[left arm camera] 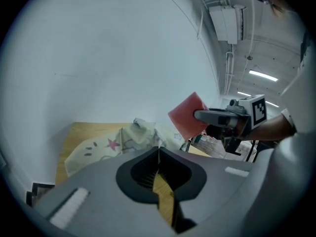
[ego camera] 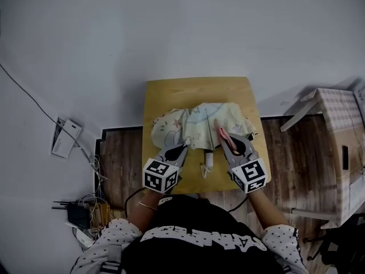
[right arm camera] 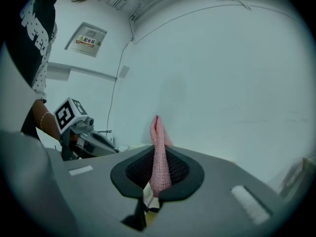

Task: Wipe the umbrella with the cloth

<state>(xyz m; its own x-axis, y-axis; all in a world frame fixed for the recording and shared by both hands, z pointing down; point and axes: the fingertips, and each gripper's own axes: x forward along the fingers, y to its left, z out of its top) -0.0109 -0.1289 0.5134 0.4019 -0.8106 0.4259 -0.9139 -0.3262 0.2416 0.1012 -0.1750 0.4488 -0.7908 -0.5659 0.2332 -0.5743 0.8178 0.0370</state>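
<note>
From your head view, the umbrella (ego camera: 199, 124) lies in a rumpled heap on the small wooden tabletop (ego camera: 171, 90). Your left gripper (ego camera: 181, 148) is at its near edge, and your right gripper (ego camera: 229, 144) is just beside it with the pink cloth (ego camera: 222, 135). In the left gripper view, your fingers are clenched together; whether they nip any umbrella fabric is hard to make out. In the right gripper view, your fingers grasp the cloth (right arm camera: 158, 142), which stands up between them, and the gripper's own body hides nearly all of the tabletop
</note>
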